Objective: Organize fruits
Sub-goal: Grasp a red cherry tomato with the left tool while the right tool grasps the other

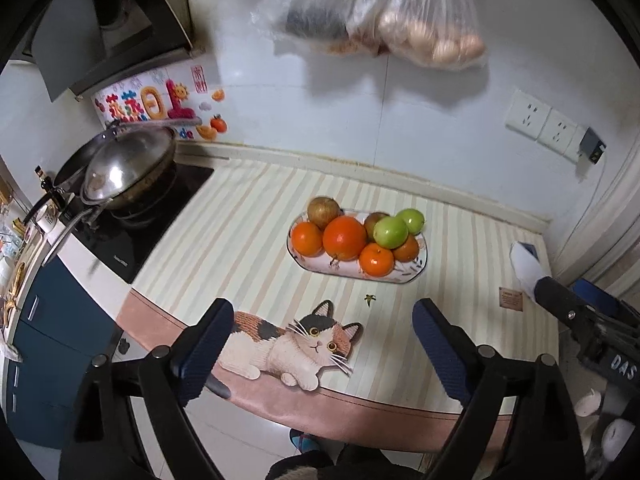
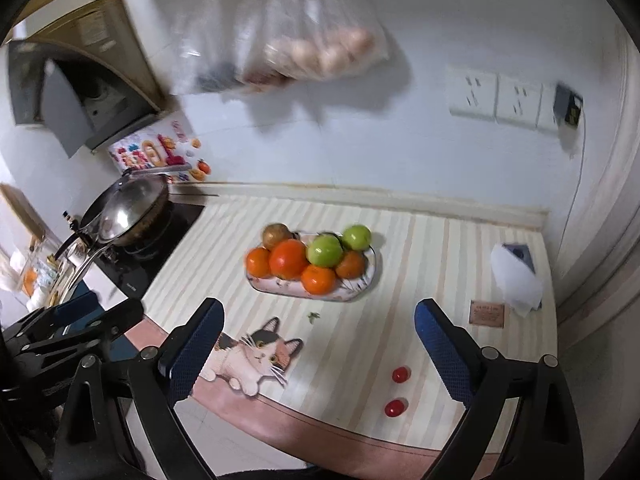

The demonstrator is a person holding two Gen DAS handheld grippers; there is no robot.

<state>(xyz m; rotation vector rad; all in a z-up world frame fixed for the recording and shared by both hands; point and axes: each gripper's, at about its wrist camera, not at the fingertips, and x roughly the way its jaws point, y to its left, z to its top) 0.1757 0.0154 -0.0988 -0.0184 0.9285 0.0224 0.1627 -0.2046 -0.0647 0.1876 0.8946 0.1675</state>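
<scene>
Both tools — left, right — gaping, empty, fruit plate well ahead, untouched

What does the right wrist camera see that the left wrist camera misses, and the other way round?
Only the right wrist view shows two small red cherry tomatoes loose on the striped countertop, near its front edge. Only the left wrist view shows the blue cabinet below the stove. Both show the oval white plate piled with oranges and green apples, the lidded steel wok, the cat picture, the hanging plastic bags and the wall sockets.
</scene>
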